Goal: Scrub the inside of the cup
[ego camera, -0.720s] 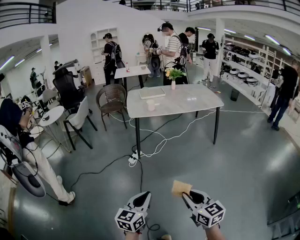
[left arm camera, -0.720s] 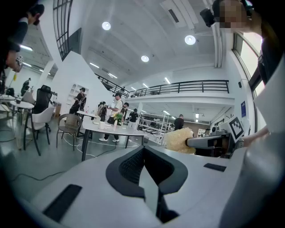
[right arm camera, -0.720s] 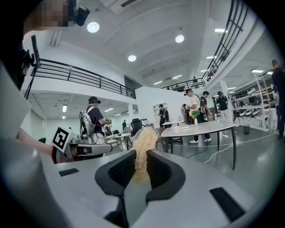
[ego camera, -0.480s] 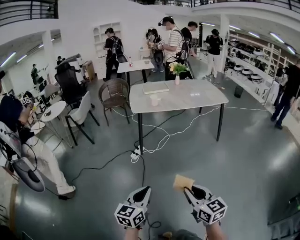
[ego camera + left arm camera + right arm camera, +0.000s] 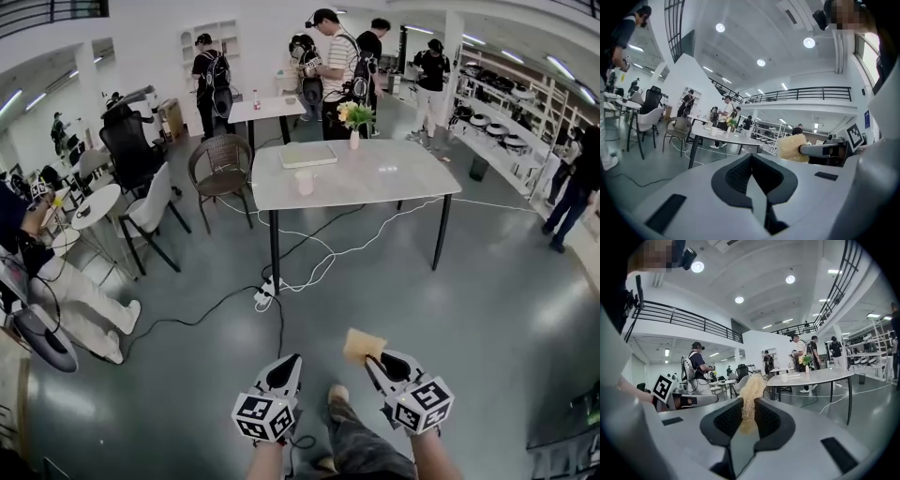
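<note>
A pale cup (image 5: 305, 183) stands on the grey table (image 5: 394, 183) far ahead of me, well out of reach; the left gripper view also shows this cup (image 5: 713, 131), and so does the right gripper view (image 5: 784, 378). My right gripper (image 5: 373, 361) is shut on a yellow sponge (image 5: 362, 345), which sticks up between its jaws (image 5: 749, 399). My left gripper (image 5: 284, 367) hangs beside it at the same height, jaws shut with nothing in them (image 5: 751, 161). Both are held low over the floor.
A flower vase (image 5: 354, 139) and a flat tray (image 5: 307, 155) share the table. White and black cables (image 5: 309, 267) trail across the floor under it. Chairs (image 5: 220, 173) stand to the left; several people stand behind and sit at the left. My own leg (image 5: 352, 436) shows between the grippers.
The view has shifted slightly toward the table and my leg has stepped into view between the grippers. Both grippers keep their pose; the sponge stays gripped.
</note>
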Tool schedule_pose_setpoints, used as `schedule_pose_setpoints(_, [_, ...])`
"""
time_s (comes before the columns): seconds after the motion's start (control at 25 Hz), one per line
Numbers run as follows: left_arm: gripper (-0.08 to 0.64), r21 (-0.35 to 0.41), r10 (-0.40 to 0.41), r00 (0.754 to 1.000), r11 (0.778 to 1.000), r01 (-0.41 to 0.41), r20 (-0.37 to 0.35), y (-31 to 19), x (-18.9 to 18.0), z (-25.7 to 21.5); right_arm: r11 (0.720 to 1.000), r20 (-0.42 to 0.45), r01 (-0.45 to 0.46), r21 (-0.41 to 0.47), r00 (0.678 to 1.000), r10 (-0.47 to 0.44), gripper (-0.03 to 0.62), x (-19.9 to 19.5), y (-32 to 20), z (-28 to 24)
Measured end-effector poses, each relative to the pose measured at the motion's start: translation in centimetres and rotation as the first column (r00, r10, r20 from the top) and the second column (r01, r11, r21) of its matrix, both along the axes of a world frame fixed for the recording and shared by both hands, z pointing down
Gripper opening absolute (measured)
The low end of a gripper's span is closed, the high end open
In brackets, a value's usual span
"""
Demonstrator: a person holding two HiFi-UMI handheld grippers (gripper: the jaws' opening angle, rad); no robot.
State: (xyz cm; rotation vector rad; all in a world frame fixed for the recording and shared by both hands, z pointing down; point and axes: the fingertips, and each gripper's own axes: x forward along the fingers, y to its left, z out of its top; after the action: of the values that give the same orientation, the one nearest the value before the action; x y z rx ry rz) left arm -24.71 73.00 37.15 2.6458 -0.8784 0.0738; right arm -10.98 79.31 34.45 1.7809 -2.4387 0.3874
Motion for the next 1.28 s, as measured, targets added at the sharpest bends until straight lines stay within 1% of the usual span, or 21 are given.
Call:
schedule_pose_setpoints(0.24, [0.014, 0.038, -0.065, 0.997, 0.997, 0.064, 0.036, -7.3, 3.4, -0.3, 0.999, -0.021, 0.038, -0.003, 0.999, -0.038, 0.072, 3.3, -7.5, 0.9])
schedule_pose_setpoints(0.4, [0.014, 0.061, -0.106, 0.993, 0.993, 0.103, 0.055, -12.8, 6.4, -1.1, 0.996, -0.041, 0.089, -0.009, 0.995, -0.090, 0.072, 5.9, -13.4, 0.6])
schedule_pose_setpoints(0.56, [0.014, 0.047, -0.113, 0.991, 0.993, 0.110, 0.069, -17.5, 9.3, -1.3, 0.993, -0.041, 0.116, -0.025, 0.992, -0.117, 0.072, 8.6, -18.4, 0.6])
schedule_pose_setpoints(0.72, [0.014, 0.053, -0.115, 0.990, 0.992, 0.111, 0.075, -22.2, 11.7, -1.1, 0.992, -0.034, 0.126, -0.031, 0.991, -0.127, 0.072, 10.8, -23.0, 1.0])
schedule_pose_setpoints(0.92, [0.014, 0.060, -0.122, 0.990, 0.991, 0.118, 0.071, -25.9, 13.0, -0.9, 0.991, -0.025, 0.132, -0.031, 0.991, -0.133, 0.072, 12.5, -27.4, 1.5])
schedule_pose_setpoints(1.08, [0.014, 0.040, -0.144, 0.987, 0.989, 0.141, 0.076, -28.4, 12.7, -0.1, 0.990, -0.015, 0.140, -0.028, 0.990, -0.141, 0.072, 12.6, -30.0, 1.8])
schedule_pose_setpoints(1.28, [0.014, 0.046, -0.134, 0.988, 0.990, 0.131, 0.074, -30.8, 13.4, -0.4, 0.986, -0.006, 0.162, -0.026, 0.987, -0.162, 0.072, 12.6, -32.5, 1.8])
